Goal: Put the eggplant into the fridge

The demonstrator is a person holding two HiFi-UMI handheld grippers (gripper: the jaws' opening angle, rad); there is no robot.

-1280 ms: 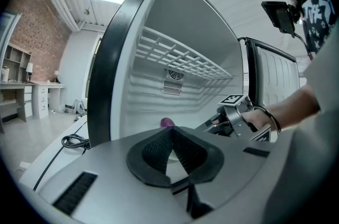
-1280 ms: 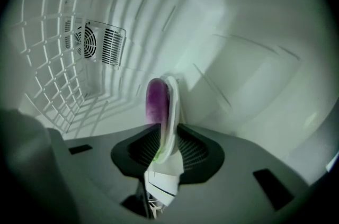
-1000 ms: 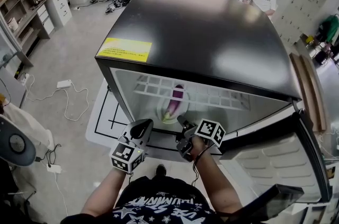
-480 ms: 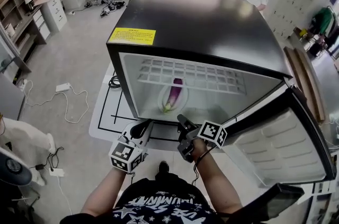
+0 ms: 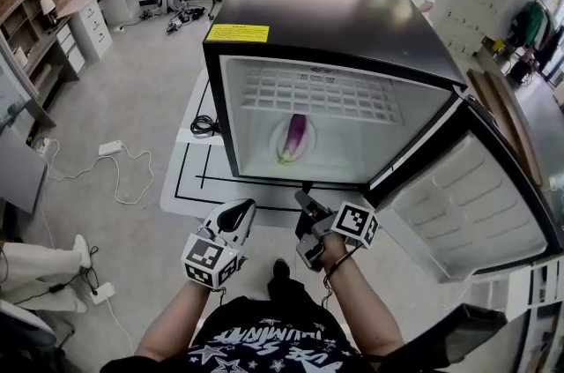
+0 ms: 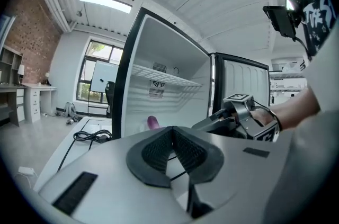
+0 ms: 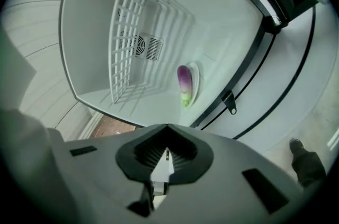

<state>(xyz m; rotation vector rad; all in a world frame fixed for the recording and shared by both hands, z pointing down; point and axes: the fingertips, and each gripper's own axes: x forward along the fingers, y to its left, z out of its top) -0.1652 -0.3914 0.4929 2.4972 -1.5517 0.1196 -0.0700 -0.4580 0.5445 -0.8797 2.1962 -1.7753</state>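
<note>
Eggplant [image 5: 295,136] lies on a white plate [image 5: 279,135] inside the open fridge [image 5: 326,10]. Left gripper [image 5: 239,211] and right gripper [image 5: 305,203] are outside it, jaws closed on nothing.

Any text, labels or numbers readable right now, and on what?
Yellow label on fridge top: print too small to read.
Shirt print: white letters, too distorted to read.
Marker squares on left tool and right tool: patterns only, no words.
Nothing else legible.
</note>
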